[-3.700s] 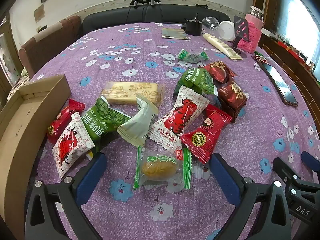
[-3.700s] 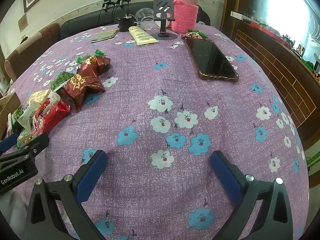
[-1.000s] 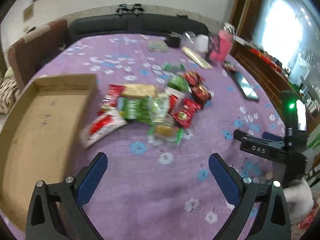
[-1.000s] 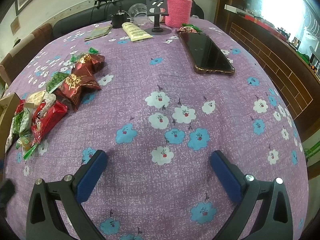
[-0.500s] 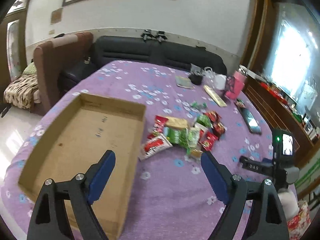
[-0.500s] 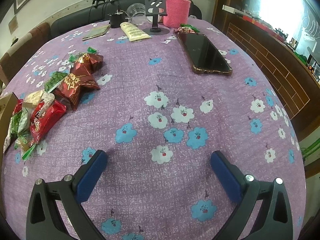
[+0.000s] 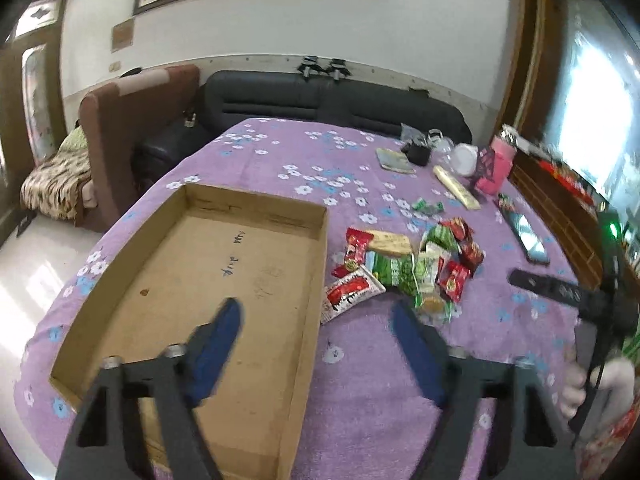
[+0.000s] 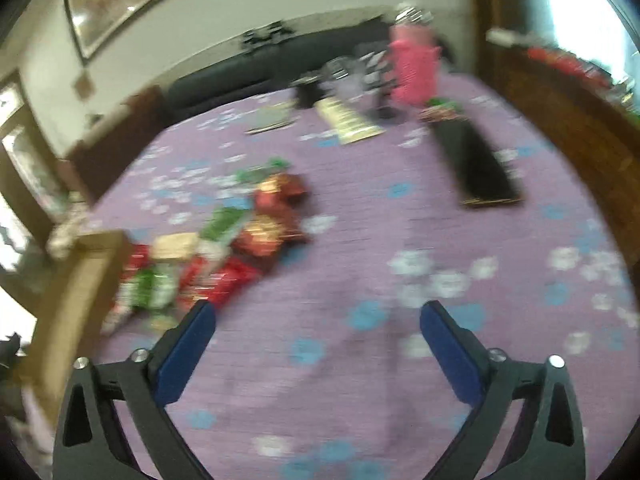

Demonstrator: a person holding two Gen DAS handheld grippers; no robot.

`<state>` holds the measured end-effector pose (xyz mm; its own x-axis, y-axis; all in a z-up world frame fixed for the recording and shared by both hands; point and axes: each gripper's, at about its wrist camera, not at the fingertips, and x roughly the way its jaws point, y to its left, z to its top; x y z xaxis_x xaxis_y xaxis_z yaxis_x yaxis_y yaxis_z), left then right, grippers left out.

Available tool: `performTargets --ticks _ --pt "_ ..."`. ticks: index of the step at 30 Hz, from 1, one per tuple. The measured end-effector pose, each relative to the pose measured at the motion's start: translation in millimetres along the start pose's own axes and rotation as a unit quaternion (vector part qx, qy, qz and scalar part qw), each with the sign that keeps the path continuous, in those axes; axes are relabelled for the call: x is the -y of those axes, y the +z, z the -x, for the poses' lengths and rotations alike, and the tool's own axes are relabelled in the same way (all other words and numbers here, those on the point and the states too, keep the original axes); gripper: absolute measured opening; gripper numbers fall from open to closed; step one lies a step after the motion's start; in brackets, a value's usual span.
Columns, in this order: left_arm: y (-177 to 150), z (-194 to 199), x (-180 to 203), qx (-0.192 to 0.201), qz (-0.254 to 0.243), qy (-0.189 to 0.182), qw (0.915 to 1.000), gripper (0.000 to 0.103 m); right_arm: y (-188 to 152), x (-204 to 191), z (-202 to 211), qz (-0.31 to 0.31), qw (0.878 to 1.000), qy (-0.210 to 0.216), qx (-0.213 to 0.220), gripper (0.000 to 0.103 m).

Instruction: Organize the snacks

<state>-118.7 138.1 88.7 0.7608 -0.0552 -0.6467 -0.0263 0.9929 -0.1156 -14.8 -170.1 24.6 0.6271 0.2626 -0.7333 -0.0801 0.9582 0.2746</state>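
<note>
A heap of red, green and white snack packets [image 7: 412,268] lies on the purple flowered tablecloth, just right of a shallow, empty cardboard box [image 7: 192,280]. My left gripper [image 7: 318,312] hangs above the box's right wall; its jaws are closing with nothing between them. The right wrist view is blurred: the snack packets [image 8: 224,252] sit at left, beside the cardboard box [image 8: 80,280] corner. My right gripper [image 8: 318,316] hovers over bare cloth, jaws closing on nothing. The right gripper's body [image 7: 560,292] shows at the left view's right edge.
A dark phone [image 7: 526,236] lies right of the snacks. At the table's far end stand a pink-sleeved bottle [image 7: 498,168], a phone stand, a cream tube [image 7: 456,188] and a booklet [image 7: 394,160]. A black sofa and a brown chair stand behind the table.
The left gripper pulled back and rose from the snacks, bringing the whole box into view, and its jaws narrowed. The right gripper lifted and tilted up, and its jaws narrowed slightly.
</note>
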Motion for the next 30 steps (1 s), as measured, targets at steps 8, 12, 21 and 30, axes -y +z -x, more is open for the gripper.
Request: performTargets --ticks 8,12,21,30 --pt "19 -13 7 -0.016 -0.04 -0.03 0.9986 0.071 11 -43 -58 -0.014 0.998 0.024 -0.064 0.057" --pt "37 -30 24 -0.032 -0.096 -0.028 0.9944 0.071 16 -57 -79 -0.015 0.998 -0.001 -0.064 0.056" --pt "63 -107 81 -0.099 -0.227 -0.084 0.9653 0.071 7 -45 -69 0.004 0.998 -0.026 -0.065 0.017" --pt "53 -157 97 -0.196 -0.265 -0.13 0.9353 0.049 3 -18 -61 -0.022 0.999 0.021 -0.042 0.017"
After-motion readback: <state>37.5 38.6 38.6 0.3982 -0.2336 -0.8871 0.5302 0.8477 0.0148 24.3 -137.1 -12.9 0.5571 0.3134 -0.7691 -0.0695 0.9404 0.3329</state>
